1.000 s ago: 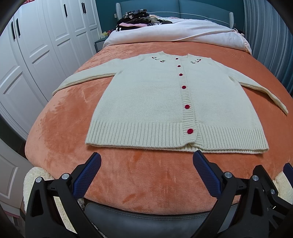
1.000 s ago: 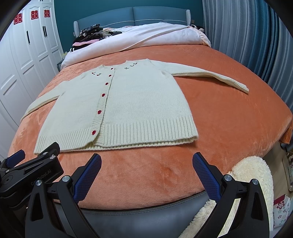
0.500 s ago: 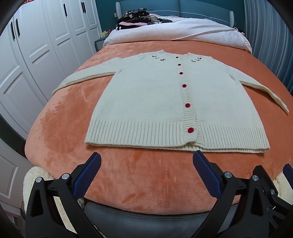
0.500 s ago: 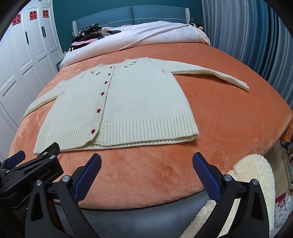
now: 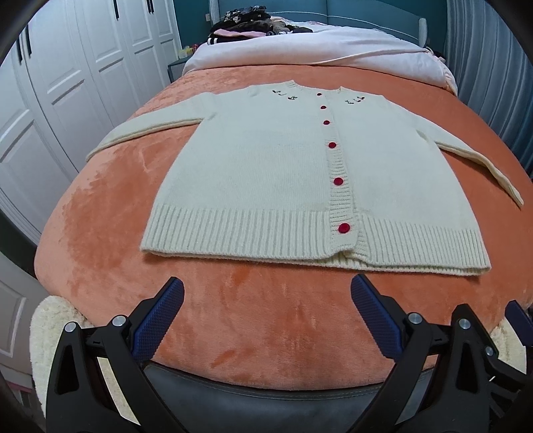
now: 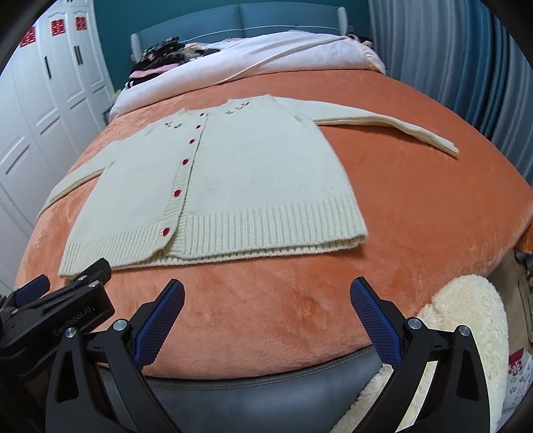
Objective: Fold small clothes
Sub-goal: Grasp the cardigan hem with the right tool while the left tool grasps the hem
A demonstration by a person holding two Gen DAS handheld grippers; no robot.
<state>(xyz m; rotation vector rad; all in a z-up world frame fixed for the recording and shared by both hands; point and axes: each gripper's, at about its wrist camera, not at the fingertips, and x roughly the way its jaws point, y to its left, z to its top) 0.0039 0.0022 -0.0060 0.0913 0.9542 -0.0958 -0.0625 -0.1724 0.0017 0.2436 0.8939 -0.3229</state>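
A cream knitted cardigan (image 5: 266, 166) with red buttons lies flat and buttoned on the orange bedspread (image 5: 260, 316), sleeves spread out to both sides. It also shows in the right wrist view (image 6: 240, 180). My left gripper (image 5: 266, 293) is open and empty, hovering near the foot of the bed just short of the ribbed hem. My right gripper (image 6: 266, 293) is open and empty, also just short of the hem, toward the cardigan's right half. The left gripper's body (image 6: 56, 309) shows at the lower left of the right wrist view.
A white duvet (image 5: 316, 50) and a pile of dark clothes (image 5: 246, 23) lie at the head of the bed. White wardrobe doors (image 5: 66, 83) stand on the left, blue curtains (image 6: 449, 66) on the right. A fluffy cream rug (image 6: 466, 319) lies on the floor.
Both grippers have moved slightly forward toward the cardigan's hem. The cardigan has not moved and both grippers stay open.
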